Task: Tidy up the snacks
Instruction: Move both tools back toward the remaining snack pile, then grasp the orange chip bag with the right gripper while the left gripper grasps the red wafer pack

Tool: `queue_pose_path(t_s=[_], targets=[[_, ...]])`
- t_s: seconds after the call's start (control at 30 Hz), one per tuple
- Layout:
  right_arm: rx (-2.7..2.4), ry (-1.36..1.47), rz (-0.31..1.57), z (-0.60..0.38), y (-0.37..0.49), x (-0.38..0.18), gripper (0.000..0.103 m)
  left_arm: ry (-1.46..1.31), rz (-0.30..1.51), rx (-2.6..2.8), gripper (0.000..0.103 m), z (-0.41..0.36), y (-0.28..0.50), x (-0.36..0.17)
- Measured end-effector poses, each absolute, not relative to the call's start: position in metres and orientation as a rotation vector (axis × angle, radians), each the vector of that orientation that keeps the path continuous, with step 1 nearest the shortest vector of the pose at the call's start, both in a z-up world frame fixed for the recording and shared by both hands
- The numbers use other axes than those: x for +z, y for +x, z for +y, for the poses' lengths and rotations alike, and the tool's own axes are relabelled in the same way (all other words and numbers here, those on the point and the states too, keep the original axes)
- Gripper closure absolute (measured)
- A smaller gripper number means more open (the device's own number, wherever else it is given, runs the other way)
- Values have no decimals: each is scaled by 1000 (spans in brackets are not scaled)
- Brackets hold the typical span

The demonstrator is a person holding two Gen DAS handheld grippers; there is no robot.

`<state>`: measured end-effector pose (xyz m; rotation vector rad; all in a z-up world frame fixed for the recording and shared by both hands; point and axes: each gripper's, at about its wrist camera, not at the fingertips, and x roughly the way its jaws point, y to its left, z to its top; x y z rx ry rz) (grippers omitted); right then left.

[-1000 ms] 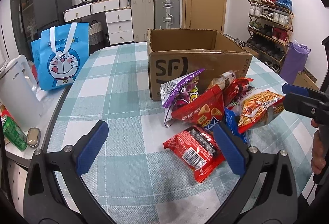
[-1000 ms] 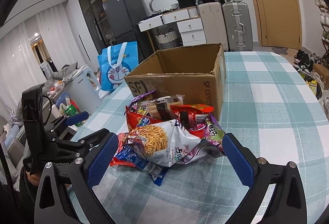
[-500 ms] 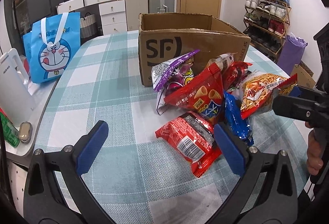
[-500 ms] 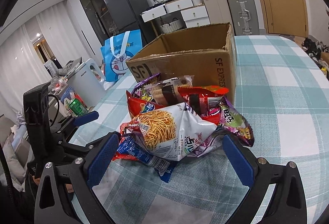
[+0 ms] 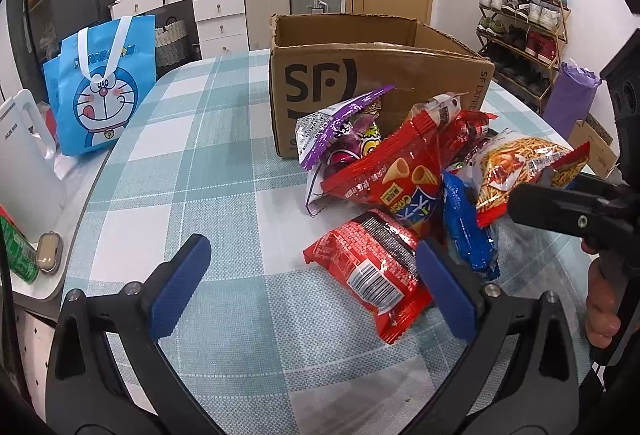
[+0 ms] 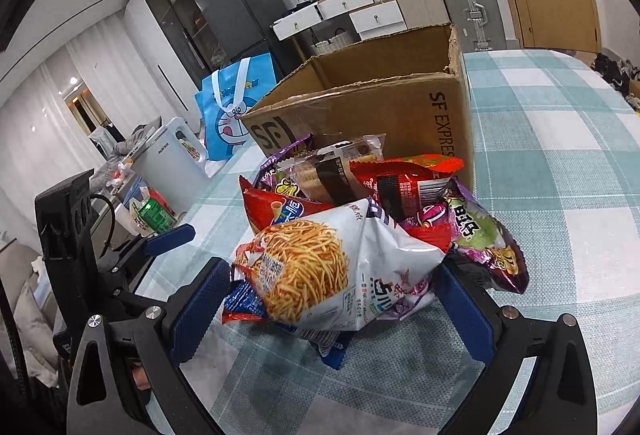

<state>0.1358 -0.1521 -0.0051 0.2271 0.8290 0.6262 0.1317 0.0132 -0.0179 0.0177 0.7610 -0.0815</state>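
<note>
A pile of snack bags lies on the checked tablecloth in front of an open SF cardboard box [image 5: 376,75], also in the right wrist view [image 6: 360,107]. My left gripper [image 5: 312,287] is open; its right finger rests beside a red noodle pack [image 5: 368,267]. A red cone-snack bag [image 5: 396,175], a purple bag [image 5: 340,131] and a blue pack [image 5: 468,231] lie behind. My right gripper [image 6: 332,299] is open, its fingers on either side of the white noodle-stick bag [image 6: 320,271], not closed on it. That bag also shows in the left wrist view [image 5: 520,163].
A blue Doraemon bag [image 5: 100,87], a white kettle [image 5: 24,163] and a green can [image 5: 16,251] stand at the left by the table edge [image 5: 72,235]. A shoe rack [image 5: 520,19] and a purple bag [image 5: 568,99] stand beyond the right side.
Both grippers have moved closer to the snack pile. My right gripper's fingers now straddle the white noodle-stick bag. My left gripper's right finger has reached the red noodle pack.
</note>
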Motion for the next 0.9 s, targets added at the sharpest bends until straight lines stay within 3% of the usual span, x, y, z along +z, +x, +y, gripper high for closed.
queue_pose_path(t_s=[0.37, 0.6, 0.8, 0.9], targets=[[628, 246, 829, -154, 138, -5, 1, 15, 775, -80, 1, 14, 134, -20], [666, 263, 762, -160, 130, 3, 23, 21, 773, -80, 1, 13, 134, -22], [681, 295, 727, -167, 127, 5, 35, 24, 772, -80, 1, 11, 133, -21], [694, 308, 718, -169, 126, 7, 35, 25, 772, -82, 1, 12, 134, -21]])
